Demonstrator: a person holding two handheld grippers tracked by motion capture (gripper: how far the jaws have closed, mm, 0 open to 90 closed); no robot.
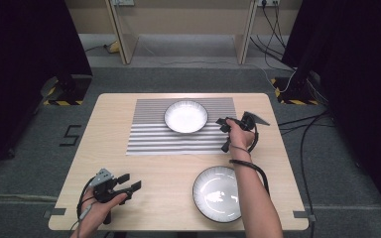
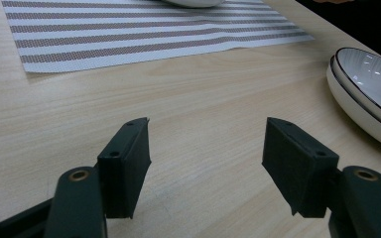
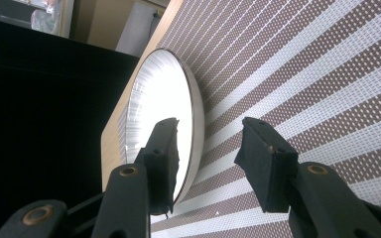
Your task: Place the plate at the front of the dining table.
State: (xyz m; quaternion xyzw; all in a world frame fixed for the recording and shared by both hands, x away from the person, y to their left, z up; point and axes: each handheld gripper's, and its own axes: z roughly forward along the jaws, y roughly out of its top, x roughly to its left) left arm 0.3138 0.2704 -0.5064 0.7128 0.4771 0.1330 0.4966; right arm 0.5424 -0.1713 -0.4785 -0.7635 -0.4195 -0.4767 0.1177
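Note:
A white plate (image 1: 186, 116) rests on the striped placemat (image 1: 149, 136) at the back of the table. My right gripper (image 1: 222, 134) is at this plate's right edge, turned on its side and open. In the right gripper view its jaws (image 3: 206, 153) straddle the rim of the plate (image 3: 163, 99) without pressing on it; one is over the inside, the other over the mat (image 3: 302, 74). A second white plate with a dark rim (image 1: 217, 193) sits near the front edge. My left gripper (image 1: 130, 181) rests open and empty at the front left, over bare wood (image 2: 206, 163).
The wooden table (image 1: 109, 148) stands on grey floor, with black stands and cables at the right. In the left gripper view the dark-rimmed plate (image 2: 367, 94) is to the right and the placemat (image 2: 144, 29) lies ahead.

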